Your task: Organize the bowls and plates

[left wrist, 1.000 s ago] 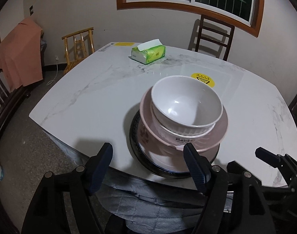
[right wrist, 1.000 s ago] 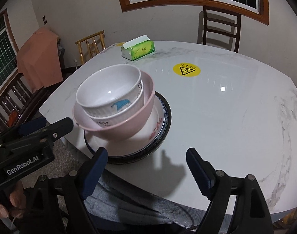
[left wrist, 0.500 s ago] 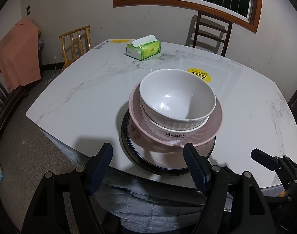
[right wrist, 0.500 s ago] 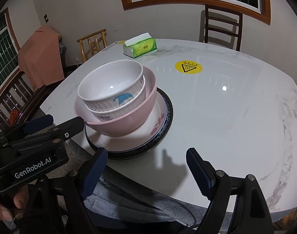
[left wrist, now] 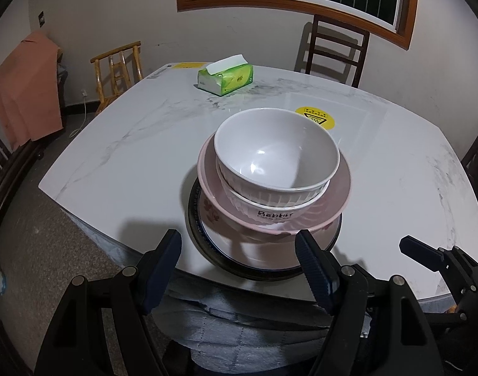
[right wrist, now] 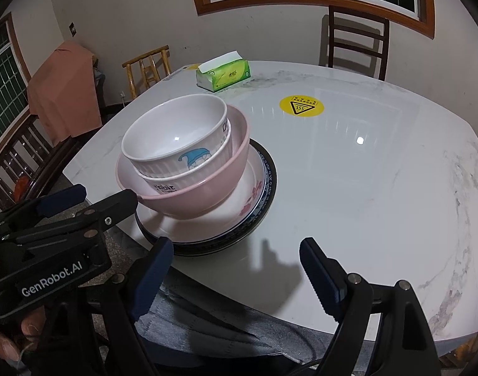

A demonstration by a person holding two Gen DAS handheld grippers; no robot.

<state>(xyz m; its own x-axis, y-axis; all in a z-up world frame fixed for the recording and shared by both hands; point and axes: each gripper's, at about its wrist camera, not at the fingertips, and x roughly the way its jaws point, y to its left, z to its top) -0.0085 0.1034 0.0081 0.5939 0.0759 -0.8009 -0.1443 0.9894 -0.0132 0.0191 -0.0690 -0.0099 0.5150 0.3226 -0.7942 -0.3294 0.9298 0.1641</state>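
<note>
A stack stands near the front edge of the marble table: a dark-rimmed plate at the bottom, then a flowered white plate, a pink bowl, a white "Rabbit" bowl and a white bowl with a blue figure. My left gripper is open just in front of the stack, nothing pressed between its pads. In the right wrist view its fingers reach close under the pink bowl's near rim. My right gripper is open and empty, to the right of the stack.
A green tissue box lies at the table's far side, and a yellow warning sticker is behind the stack. Wooden chairs stand around the table, one draped in orange cloth. The person's grey quilted clothing is below the grippers.
My left gripper has edged slightly toward the stack, its finger now nearer the pink bowl's rim. The right gripper has stayed in place. Both stay open.
</note>
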